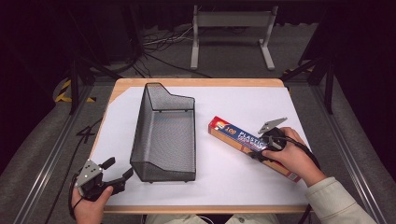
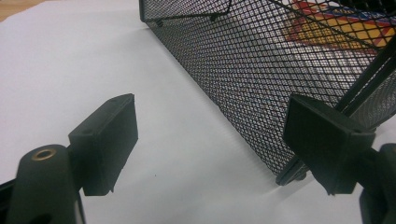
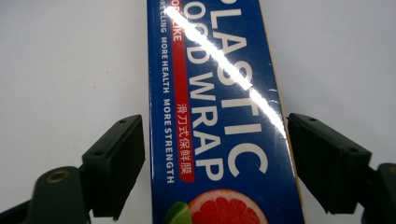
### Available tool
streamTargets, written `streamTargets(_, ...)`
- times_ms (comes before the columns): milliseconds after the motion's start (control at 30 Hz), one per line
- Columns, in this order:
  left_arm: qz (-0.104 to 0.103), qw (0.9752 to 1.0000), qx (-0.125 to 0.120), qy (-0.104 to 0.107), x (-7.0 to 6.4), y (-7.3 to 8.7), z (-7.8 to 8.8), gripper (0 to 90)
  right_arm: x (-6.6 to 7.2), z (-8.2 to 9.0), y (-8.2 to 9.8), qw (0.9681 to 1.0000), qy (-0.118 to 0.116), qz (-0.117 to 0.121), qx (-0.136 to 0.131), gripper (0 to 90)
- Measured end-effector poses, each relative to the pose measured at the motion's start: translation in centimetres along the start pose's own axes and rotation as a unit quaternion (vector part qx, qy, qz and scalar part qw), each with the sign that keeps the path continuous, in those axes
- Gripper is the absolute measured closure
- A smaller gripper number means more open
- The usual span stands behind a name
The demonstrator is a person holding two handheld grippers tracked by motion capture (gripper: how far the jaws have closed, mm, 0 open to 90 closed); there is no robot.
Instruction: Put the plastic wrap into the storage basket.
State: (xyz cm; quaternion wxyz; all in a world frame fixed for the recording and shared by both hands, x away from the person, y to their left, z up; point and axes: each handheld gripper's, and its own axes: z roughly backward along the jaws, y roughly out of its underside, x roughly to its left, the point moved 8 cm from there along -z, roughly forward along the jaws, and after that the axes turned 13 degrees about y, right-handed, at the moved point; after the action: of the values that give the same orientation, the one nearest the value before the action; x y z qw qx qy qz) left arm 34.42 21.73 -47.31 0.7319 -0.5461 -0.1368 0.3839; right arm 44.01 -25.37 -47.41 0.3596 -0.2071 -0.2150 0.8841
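At the near left corner of the desk (image 1: 243, 186), the left tongs (image 1: 120, 171) rest low in the person's left hand (image 1: 88, 203), pointing toward the black mesh basket (image 1: 164, 135). Their jaws stand wide apart with nothing between them; in the left gripper view, the basket's near corner (image 2: 289, 175) sits just in front of the right-hand jaw, and the white sheet (image 2: 70, 70) covering the desk shows between the two jaws.

The basket stands upright in the middle of the desk, its long side running away from the person, its far wall taller than the near one.

To the right of the basket, well apart from it, lies the blue plastic wrap box (image 1: 233, 133), flat on the white sheet and angled from far left to near right. The right tongs (image 1: 257, 153) are over the middle of the box, held in the person's right hand (image 1: 292, 156). In the right gripper view the jaws straddle the box (image 3: 219, 121) across its width: they are apart, one on each side, with a thin gap showing beside each long edge, so the pads are not pressing on it.
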Motion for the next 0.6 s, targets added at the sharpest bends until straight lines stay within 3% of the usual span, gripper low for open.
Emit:
streamTargets(133,-0.004,1.0000,0.003,0.002,-0.08,-0.03,0.02,18.8,0.16,-0.35,0.26,0.9997,-0.004,0.013,0.021,31.1)
streamTargets(200,-0.005,1.0000,0.001,0.001,-0.12,-0.07,0.02,18.8,0.07,-0.43,0.40,0.9993,0.009,0.024,0.028,35.2)
streamTargets(267,-0.005,1.0000,0.002,0.001,-0.12,-0.05,0.01,18.8,0.12,-0.37,0.34,0.9991,0.007,0.025,0.034,37.4)
streamTargets(600,-0.004,1.0000,0.002,0.000,-0.10,-0.04,0.02,18.9,0.38,-0.19,0.29,0.9988,0.010,0.027,0.040,39.5)
